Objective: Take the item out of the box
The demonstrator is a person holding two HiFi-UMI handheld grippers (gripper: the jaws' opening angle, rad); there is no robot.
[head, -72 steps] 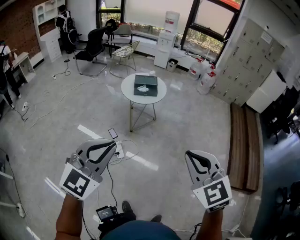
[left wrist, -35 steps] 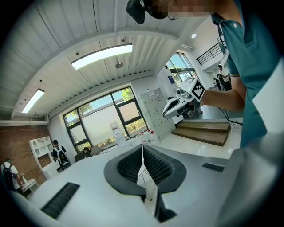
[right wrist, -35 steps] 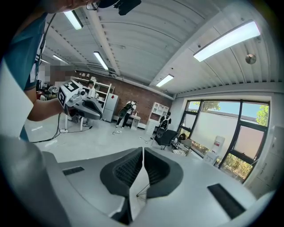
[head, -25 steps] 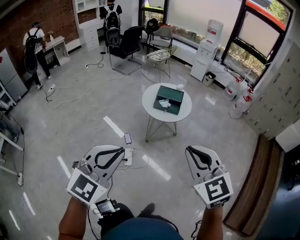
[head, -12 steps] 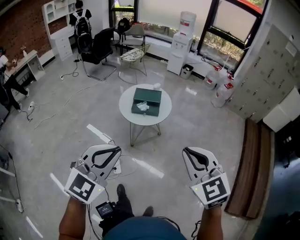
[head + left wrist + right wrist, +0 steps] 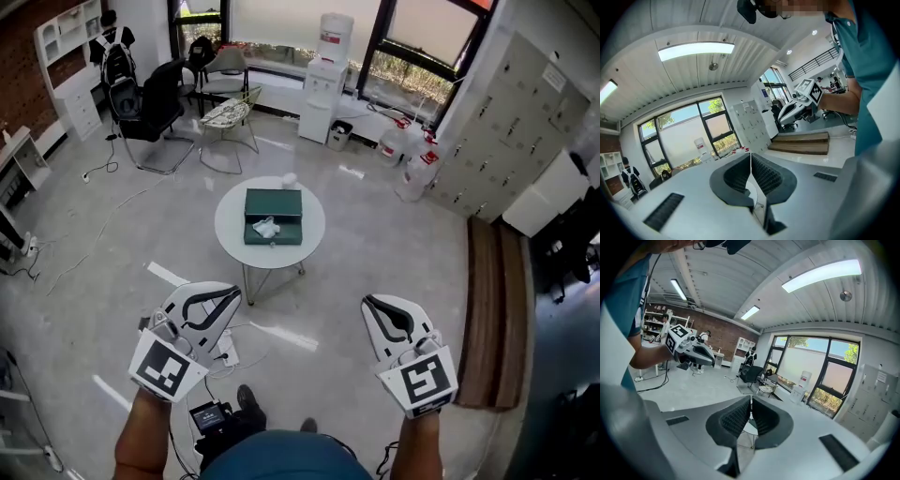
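Note:
A dark green box [image 6: 273, 217] lies on a small round white table [image 6: 234, 225] some way ahead of me in the head view. A crumpled white item [image 6: 265, 228] rests on the box's near part. A small white ball [image 6: 290, 178] sits at the table's far edge. My left gripper [image 6: 225, 293] and my right gripper [image 6: 369, 304] are held low in front of me, well short of the table. Both are shut with nothing between the jaws. In the right gripper view the table [image 6: 749, 428] shows only as a sliver past the closed jaws [image 6: 750, 405].
A black office chair [image 6: 155, 98] and a patterned chair [image 6: 225, 111] stand beyond the table. A water dispenser [image 6: 323, 80] is by the window, and water bottles [image 6: 414, 171] stand by grey lockers [image 6: 511, 103]. A wooden bench [image 6: 489, 309] runs along the right. Cables [image 6: 220, 352] and a floor device lie near my feet.
The head view has swung and I have stepped nearer: the table now sits centred ahead. Both grippers keep their pose and stay shut.

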